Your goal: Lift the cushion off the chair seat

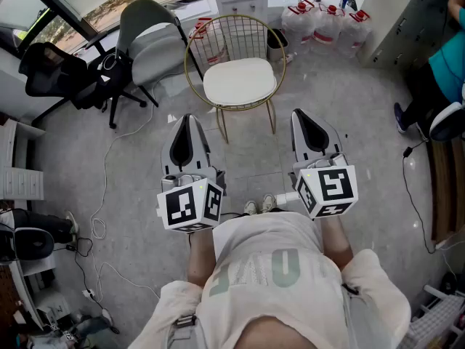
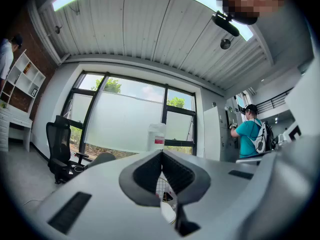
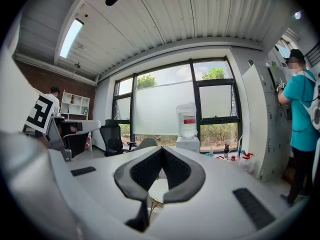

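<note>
I held the left gripper (image 1: 189, 121) and right gripper (image 1: 301, 116) level, both sets of fingers (image 2: 147, 176) clenched on nothing. Bare floor (image 1: 247, 155) lay open just ahead of the fingertips. Past it, between the two pairs, the white cushion (image 1: 240, 81) sat flat on the gold wire chair (image 1: 227, 27), with its front edge nearest and clear. A grey chair (image 1: 156, 46) stood beyond the left fingers.

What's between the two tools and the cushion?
Head view: only bare grey floor and the chair's gold front legs. Left tool and right tool, both shut, stand short of the cushion.
</note>
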Motion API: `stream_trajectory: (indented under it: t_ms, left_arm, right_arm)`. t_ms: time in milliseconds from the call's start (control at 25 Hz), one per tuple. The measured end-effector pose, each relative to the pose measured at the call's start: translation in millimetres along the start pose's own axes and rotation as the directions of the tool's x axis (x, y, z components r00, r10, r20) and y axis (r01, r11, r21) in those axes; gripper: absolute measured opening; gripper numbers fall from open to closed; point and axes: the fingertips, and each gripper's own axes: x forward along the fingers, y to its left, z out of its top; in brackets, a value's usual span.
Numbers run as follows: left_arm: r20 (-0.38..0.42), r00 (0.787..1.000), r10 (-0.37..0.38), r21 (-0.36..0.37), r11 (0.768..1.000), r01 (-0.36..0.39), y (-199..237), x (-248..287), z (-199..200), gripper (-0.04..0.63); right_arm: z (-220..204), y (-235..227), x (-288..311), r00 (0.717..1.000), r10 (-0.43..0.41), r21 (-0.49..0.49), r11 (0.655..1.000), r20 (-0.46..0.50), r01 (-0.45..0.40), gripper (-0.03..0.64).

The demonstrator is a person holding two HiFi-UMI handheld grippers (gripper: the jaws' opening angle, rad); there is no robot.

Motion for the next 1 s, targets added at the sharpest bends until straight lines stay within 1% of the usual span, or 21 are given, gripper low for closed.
stream_trajectory:
  t_ms: [320, 480, 640, 800, 880, 1000]
  left_arm:
    - [0.000, 1.000, 0.003, 0.022, 1.000, -0.003, -5.3, 0.4, -0.1, 0.012]
    - [-0.008, 1.000, 0.018, 0.018, 1.000, -0.018, -6.7, 5.0, -2.8, 0.012]
    - [-0.010, 0.999, 0.052, 0.014, 0.999, -0.052, -6.0, 8.2, -13.3, 0.012]
    - [-0.028, 0.995, 0.095, 0.006, 0.995, -0.095, 1.2, 9.4, -28.8, 0.012]
    - [-0.031, 0.993, 0.114, -0.002, 0.993, -0.114, 8.1, 12.8, -31.6, 0.012]
    - [-0.014, 0.992, 0.127, 0.000, 0.992, -0.127, 14.3, 28.5, -32.8, 0.012]
  right_arm:
    - [2.2, -1.8, -1.1, 1.000, 0.015, -0.008, 1.000, 0.002, -0.015, 0.015]
    - [-1.0, -8.8, -4.7, 0.999, 0.050, 0.038, 0.998, 0.007, -0.050, 0.015]
    - [-9.4, -23.8, -11.6, 0.999, 0.048, 0.015, 0.999, 0.023, -0.048, 0.015]
    - [-33.6, -35.1, -7.4, 0.997, 0.067, 0.055, 0.996, -0.033, -0.065, 0.015]
    - [-39.5, -36.0, -1.9, 0.995, 0.083, 0.062, 0.995, -0.046, -0.080, 0.015]
    - [-37.2, -40.4, 16.0, 0.995, 0.093, 0.016, 0.996, -0.033, -0.092, 0.015]
